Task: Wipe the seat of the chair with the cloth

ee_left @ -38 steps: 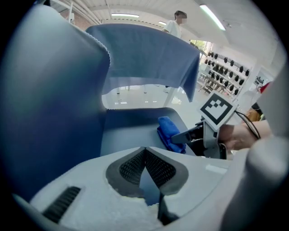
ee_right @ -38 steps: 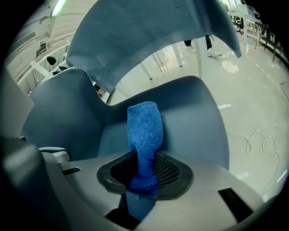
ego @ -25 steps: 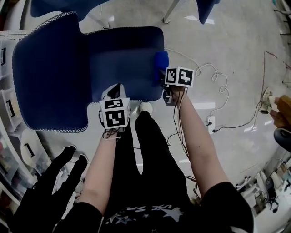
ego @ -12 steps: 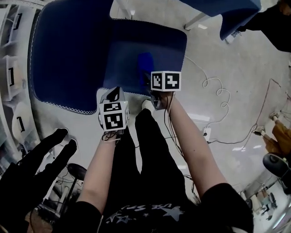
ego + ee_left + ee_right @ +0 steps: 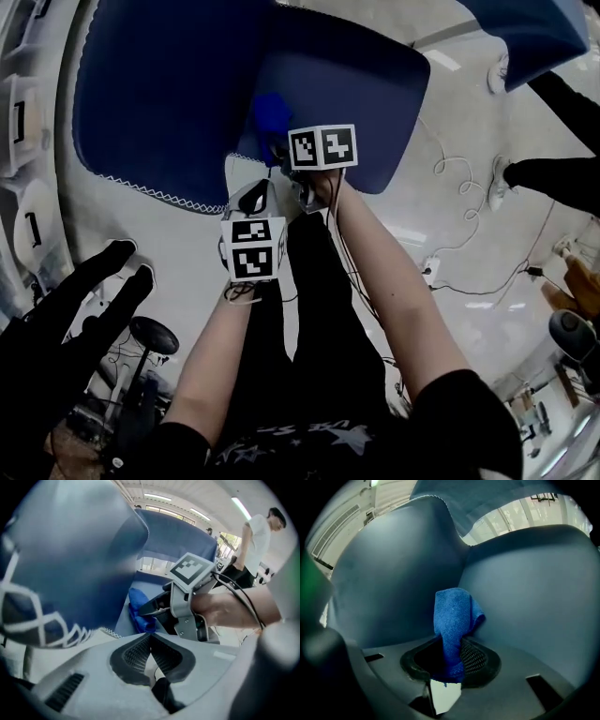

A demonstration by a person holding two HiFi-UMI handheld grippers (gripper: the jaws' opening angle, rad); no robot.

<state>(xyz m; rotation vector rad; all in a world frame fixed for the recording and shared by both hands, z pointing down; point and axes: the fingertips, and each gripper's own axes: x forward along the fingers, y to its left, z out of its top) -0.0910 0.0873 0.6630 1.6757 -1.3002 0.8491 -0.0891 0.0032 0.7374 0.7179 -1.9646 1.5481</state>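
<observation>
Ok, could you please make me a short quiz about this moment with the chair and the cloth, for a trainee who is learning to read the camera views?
1. Which gripper holds the blue cloth? A. the left one; B. the right one; C. neither.
2. True or false: the left gripper has its jaws together with nothing between them.
3. Fill in: the cloth is close to where the chair's seat meets the ____.

Key:
1. B: the right gripper is shut on it.
2. True.
3. backrest.
</observation>
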